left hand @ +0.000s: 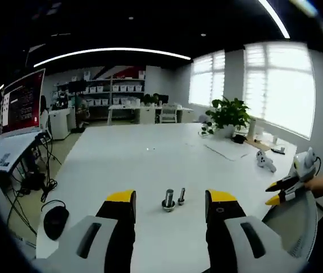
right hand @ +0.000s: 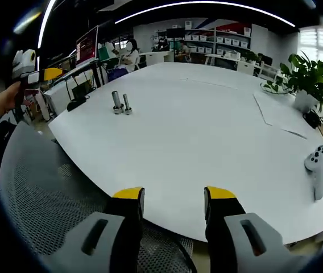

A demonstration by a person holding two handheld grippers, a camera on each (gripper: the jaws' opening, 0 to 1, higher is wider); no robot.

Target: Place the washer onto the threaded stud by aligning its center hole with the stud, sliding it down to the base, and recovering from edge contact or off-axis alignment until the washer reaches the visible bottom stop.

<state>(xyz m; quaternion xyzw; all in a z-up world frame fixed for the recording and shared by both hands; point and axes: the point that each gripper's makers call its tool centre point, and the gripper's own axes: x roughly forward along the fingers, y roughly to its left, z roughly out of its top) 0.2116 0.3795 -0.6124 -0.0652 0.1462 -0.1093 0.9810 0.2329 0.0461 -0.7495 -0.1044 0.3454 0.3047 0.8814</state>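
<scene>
Left gripper view: two upright threaded studs stand side by side on a white table (left hand: 150, 170), the larger stud (left hand: 168, 200) with a washer-like ring at its base, the smaller stud (left hand: 181, 197) just beside it. Whether that ring is the washer cannot be told. The left gripper (left hand: 170, 200) is held open and empty, the studs between its jaws. The right gripper (right hand: 173, 196) is also open and empty, well apart. Approach seems to be in hand; locating the washer is called for next. No writing can be read.
</scene>
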